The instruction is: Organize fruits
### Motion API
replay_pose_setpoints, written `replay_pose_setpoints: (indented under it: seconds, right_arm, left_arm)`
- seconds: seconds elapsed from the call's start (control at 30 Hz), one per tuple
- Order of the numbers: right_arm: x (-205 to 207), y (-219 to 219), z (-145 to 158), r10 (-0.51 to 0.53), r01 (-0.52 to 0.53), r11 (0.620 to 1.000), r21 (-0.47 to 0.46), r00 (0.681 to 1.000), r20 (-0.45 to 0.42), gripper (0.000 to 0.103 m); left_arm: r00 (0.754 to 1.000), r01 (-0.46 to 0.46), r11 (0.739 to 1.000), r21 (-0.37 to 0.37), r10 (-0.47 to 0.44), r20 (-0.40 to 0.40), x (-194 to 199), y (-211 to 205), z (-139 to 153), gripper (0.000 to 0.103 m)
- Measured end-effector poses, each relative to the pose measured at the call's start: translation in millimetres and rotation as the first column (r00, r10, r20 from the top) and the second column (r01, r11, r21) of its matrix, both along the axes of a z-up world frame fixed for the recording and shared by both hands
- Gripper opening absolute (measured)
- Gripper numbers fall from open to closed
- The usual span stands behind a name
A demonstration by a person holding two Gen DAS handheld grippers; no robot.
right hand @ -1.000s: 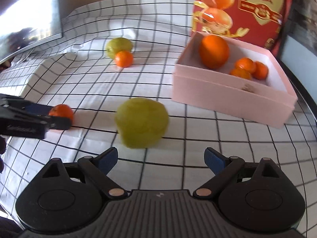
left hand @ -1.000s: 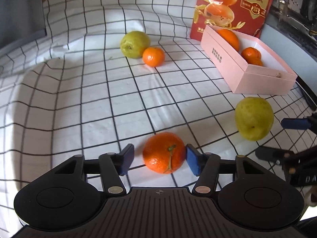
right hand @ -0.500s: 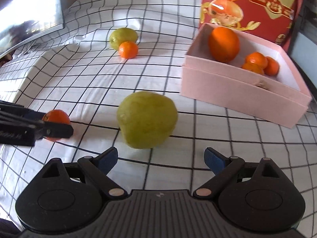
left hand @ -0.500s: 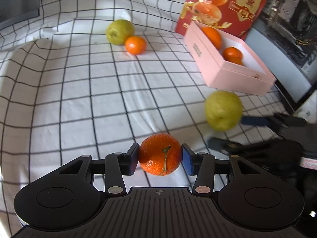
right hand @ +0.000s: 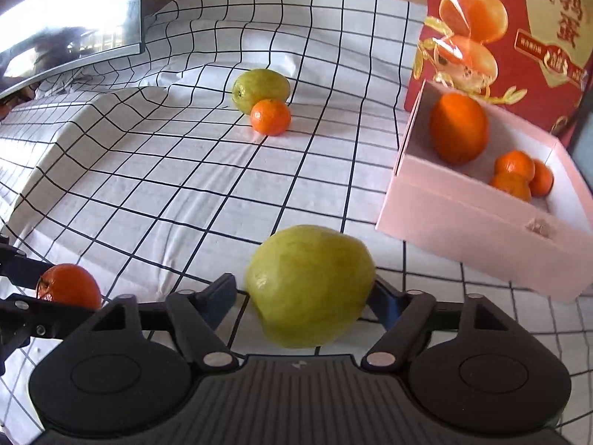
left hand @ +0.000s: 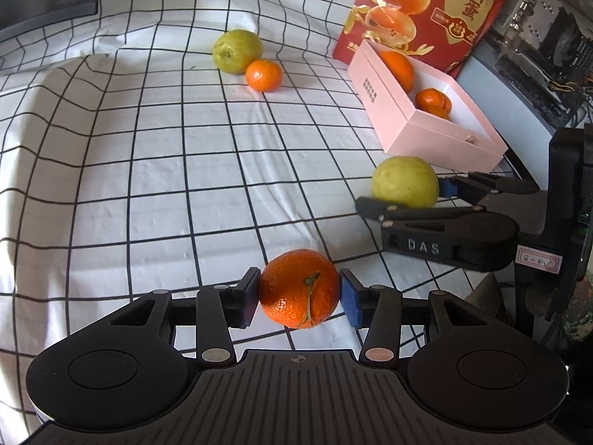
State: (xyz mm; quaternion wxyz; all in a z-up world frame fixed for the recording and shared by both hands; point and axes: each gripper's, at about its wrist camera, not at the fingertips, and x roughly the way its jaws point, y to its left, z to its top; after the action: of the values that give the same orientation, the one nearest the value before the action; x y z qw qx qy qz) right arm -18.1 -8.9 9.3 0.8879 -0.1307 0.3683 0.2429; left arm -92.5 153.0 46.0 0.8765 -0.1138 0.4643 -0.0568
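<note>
My left gripper (left hand: 299, 298) is shut on a mandarin (left hand: 299, 288) with a green stem, held above the checked cloth; it also shows in the right wrist view (right hand: 68, 286). My right gripper (right hand: 302, 296) has its pads around a green guava (right hand: 310, 283); the right pad touches it, a small gap shows at the left pad. The same guava (left hand: 404, 181) and right gripper (left hand: 415, 198) show in the left wrist view. A pink box (right hand: 463, 218) holds an orange (right hand: 458, 128) and some mandarins (right hand: 519, 172).
A second guava (right hand: 260, 89) and a mandarin (right hand: 270, 116) lie together at the far middle of the cloth. A red printed carton (right hand: 511, 37) stands behind the pink box. A monitor (right hand: 66, 22) stands at the far left.
My left gripper closed on the mandarin and lifted it. My right gripper moved forward around the near guava and its jaws narrowed onto it.
</note>
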Motion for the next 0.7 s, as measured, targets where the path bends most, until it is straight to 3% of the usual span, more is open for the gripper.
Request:
replay_pose_setpoints:
  seconds: [0.03, 0.4, 0.7]
  right_arm:
    - [1.1, 0.0, 0.4, 0.003, -0.003, 1.000, -0.010, 1.000, 0.004, 0.065]
    - [-10.2, -24.4, 7.9, 0.005, -0.005, 1.000, 0.001, 0.999, -0.039, 0.064]
    - [-19.6, -88.6, 15.0, -0.188, 0.188, 0.982, 0.004, 0.980, -0.060, 0.064]
  left_arm:
    - [1.000, 0.003, 1.000, -0.002, -0.003, 0.000, 0.6, -0.7, -0.2, 0.051]
    - [0.995, 0.102, 0.995, -0.008, -0.102, 0.010, 20.4, -24.4, -0.4, 0.051]
    - [0.965, 0.264, 0.964, -0.037, -0.264, 0.007, 49.3, -68.8, -4.4, 0.051]
